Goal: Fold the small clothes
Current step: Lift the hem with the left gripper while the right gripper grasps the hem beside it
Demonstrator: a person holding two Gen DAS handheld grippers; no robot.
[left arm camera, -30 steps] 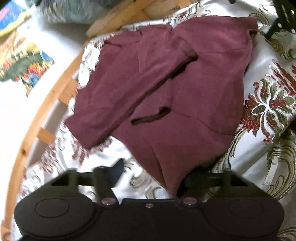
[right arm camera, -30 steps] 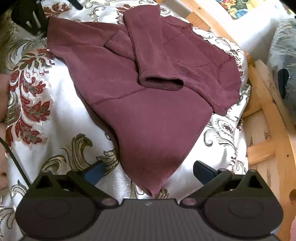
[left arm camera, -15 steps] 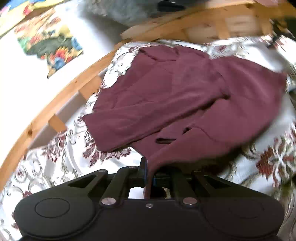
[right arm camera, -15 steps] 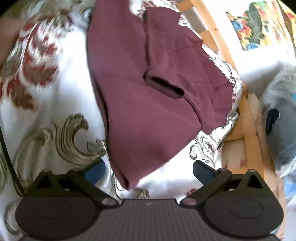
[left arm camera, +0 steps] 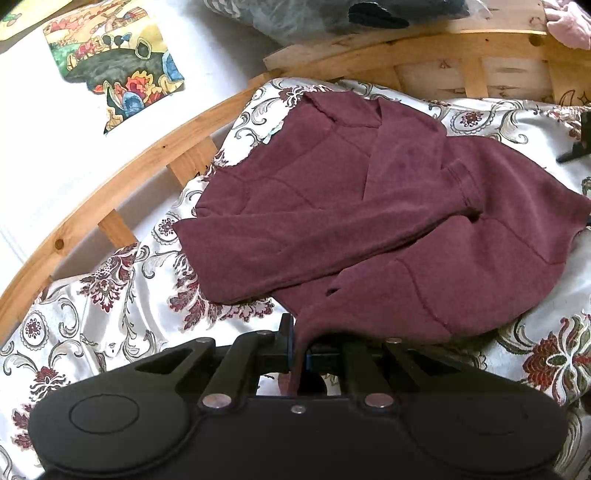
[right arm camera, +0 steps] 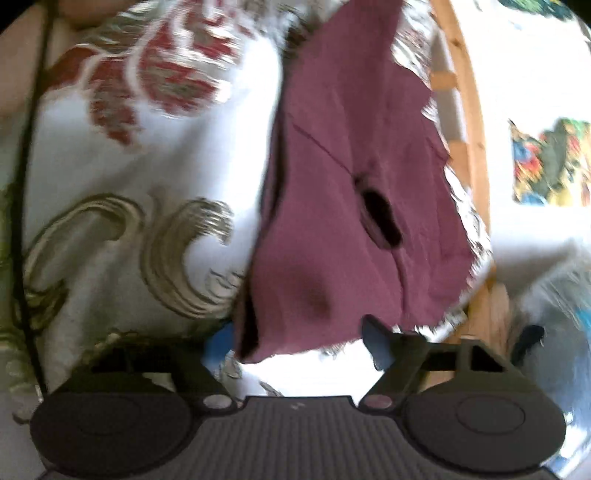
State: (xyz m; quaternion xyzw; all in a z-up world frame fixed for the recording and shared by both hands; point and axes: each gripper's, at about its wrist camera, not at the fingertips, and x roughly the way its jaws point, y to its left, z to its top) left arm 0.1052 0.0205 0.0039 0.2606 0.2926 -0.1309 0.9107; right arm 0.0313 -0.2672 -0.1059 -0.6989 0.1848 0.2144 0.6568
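A maroon sweatshirt [left arm camera: 369, 221] lies spread on a flowered satin bedspread [left arm camera: 110, 332], one sleeve folded across its front. My left gripper [left arm camera: 298, 350] is shut on a near corner of the hem, and the cloth rises from the bed into the jaws. In the blurred right wrist view, the sweatshirt [right arm camera: 332, 184] runs away from the right gripper [right arm camera: 295, 343]. Its jaws are closing with the near hem corner between them. Its fingers [right arm camera: 373, 341] stand at the cloth's edges, and I see no pinch.
A curved wooden bed frame [left arm camera: 110, 199] borders the bedspread, with white floor and a colourful mat [left arm camera: 118, 66] beyond. A grey bundle [left arm camera: 295, 18] and pink cloth [left arm camera: 569, 26] lie past the frame. A black cable [right arm camera: 22, 221] crosses the bedspread [right arm camera: 166, 166] at left.
The left gripper shut on the hem corner and lifted it while rolling. The right gripper rolled, sank toward the other hem corner, and its fingers came closer together.
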